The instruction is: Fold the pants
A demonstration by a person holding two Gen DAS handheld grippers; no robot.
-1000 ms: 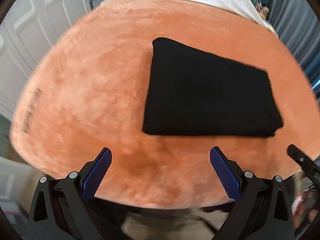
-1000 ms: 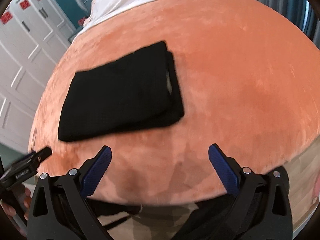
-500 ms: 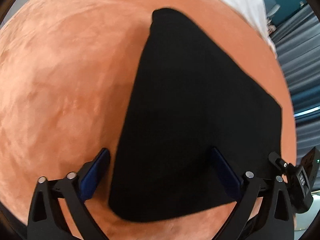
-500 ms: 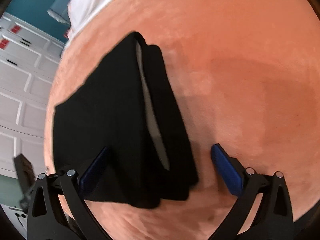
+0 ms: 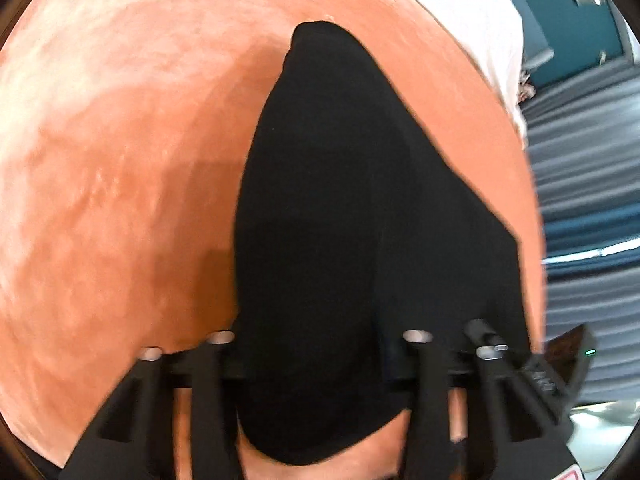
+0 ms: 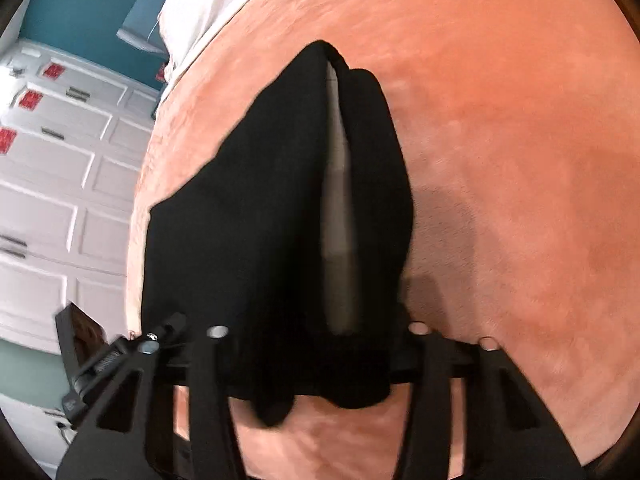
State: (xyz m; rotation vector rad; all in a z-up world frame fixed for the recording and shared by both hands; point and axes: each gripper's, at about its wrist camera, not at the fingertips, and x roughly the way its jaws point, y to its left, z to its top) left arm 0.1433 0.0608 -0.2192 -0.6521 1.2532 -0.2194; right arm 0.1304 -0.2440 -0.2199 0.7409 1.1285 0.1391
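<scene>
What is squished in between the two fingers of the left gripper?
The near edge of the folded black pants sits between the left gripper fingers, which are closing on it, in the left wrist view.

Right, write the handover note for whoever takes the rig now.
Left tool: jaws closing, near-left edge of the folded black fabric pants between them.
Right tool: jaws closing, the pants' near-right edge between them, by the grey lining strip.
Pants lie on the orange plush blanket.
Done: folded into a compact rectangle.
Left: secure both grips; probably one more fold.
</scene>
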